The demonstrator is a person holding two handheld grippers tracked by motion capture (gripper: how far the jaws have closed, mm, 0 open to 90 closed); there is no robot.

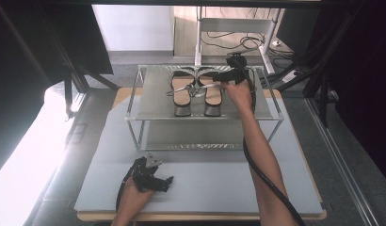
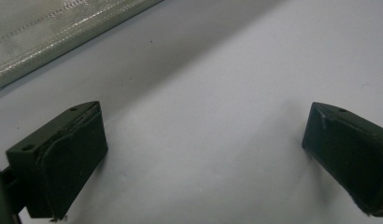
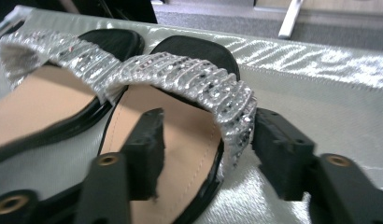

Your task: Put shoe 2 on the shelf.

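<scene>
Two black sandals with tan insoles and glittering silver straps stand side by side on the top shelf (image 1: 153,101) of a metal rack: the left sandal (image 1: 182,92) and the right sandal (image 1: 213,92). My right gripper (image 1: 222,81) reaches in at the right sandal's strap. In the right gripper view its jaws stand apart around the strap (image 3: 180,74): one over the insole (image 3: 180,140), one outside the strap's end, neither pad pressing. The other sandal (image 3: 40,102) lies beside it. My left gripper (image 1: 165,182) rests low on the grey mat, open (image 2: 203,154) with nothing between its jaws.
The rack has a lower shelf (image 1: 191,136) and thin metal corner posts. It stands at the back of a grey mat (image 1: 205,179) that covers the table. Beyond the table are a desk frame (image 1: 199,42) and floor cables. Dark frame struts stand on both sides.
</scene>
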